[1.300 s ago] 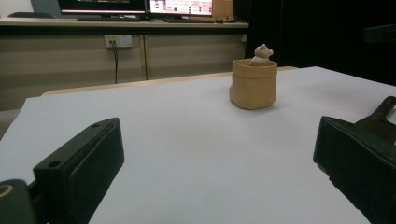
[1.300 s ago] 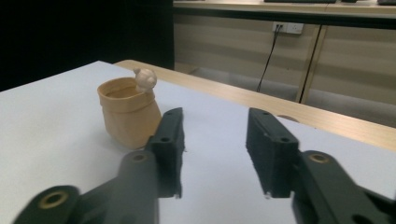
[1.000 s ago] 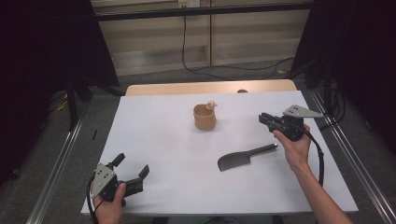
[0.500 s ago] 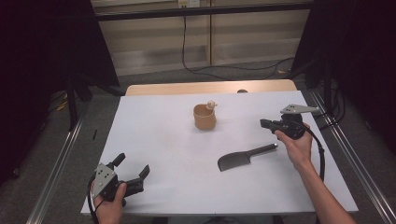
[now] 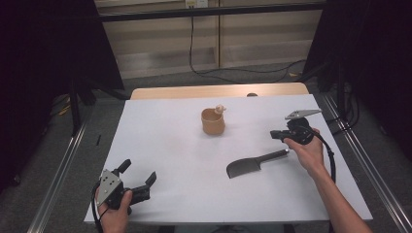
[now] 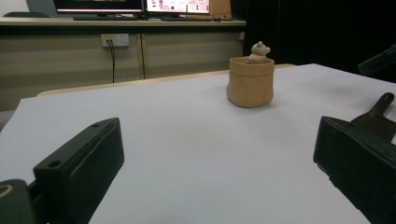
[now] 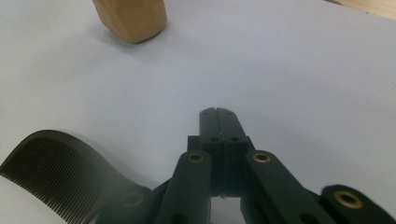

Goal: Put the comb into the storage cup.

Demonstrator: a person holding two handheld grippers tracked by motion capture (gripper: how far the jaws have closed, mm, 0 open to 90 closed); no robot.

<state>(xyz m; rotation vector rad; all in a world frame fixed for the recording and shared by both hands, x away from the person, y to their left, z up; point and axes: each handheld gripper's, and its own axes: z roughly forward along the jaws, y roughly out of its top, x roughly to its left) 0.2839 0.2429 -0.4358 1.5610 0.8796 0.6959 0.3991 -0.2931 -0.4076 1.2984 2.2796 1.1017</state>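
A tan cup point(image 5: 213, 121) with a small bear figure point(image 5: 220, 108) in it stands on the white table point(image 5: 165, 145) at mid-back. A black comb point(image 5: 248, 166) with a handle lies flat to its right front. My right gripper point(image 5: 273, 134) hovers just above the comb's handle end, jaws shut with nothing between them. In the right gripper view its closed tips point(image 7: 218, 114) point past the comb's teeth point(image 7: 56, 177) toward the cup point(image 7: 133, 18). My left gripper point(image 5: 138, 172) rests open at the front left corner, far from the cup point(image 6: 251, 81) and the comb's handle point(image 6: 380, 109).
A strip of wooden tabletop point(image 5: 194, 92) shows behind the white sheet. Metal rails point(image 5: 58, 174) run along both sides of the table. A cable point(image 5: 194, 53) hangs down the back wall onto the floor. Monitors point(image 6: 140, 5) sit on a far counter.
The right gripper's jaws have drawn together and the hand has turned slightly, its tips a little lower. The left gripper, the cup and the comb have not moved.
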